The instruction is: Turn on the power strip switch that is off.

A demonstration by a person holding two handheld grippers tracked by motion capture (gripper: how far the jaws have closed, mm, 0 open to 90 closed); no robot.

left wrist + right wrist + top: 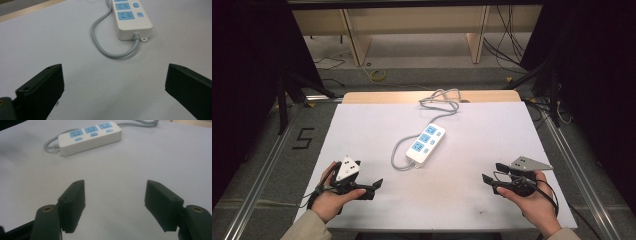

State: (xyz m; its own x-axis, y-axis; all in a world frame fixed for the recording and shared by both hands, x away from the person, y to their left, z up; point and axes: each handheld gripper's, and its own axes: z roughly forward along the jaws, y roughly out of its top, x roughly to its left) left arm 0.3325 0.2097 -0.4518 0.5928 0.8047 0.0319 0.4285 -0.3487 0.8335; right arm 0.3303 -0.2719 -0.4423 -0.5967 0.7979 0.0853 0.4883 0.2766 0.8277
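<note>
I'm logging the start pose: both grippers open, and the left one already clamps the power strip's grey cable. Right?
Not quite. The left gripper is open but holds nothing: the left gripper view shows bare table between its jaws, the grey cable lying beyond. The right gripper is open too.

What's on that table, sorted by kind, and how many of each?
Power strip, white with a grey cable: 1
Blue sockets on it: 3
Hand-held grippers, left gripper and right gripper, both open: 2
Total: 3 things, sockets not counted separately.

L gripper (373, 187) & R gripper (490, 173) both agape, low.
</note>
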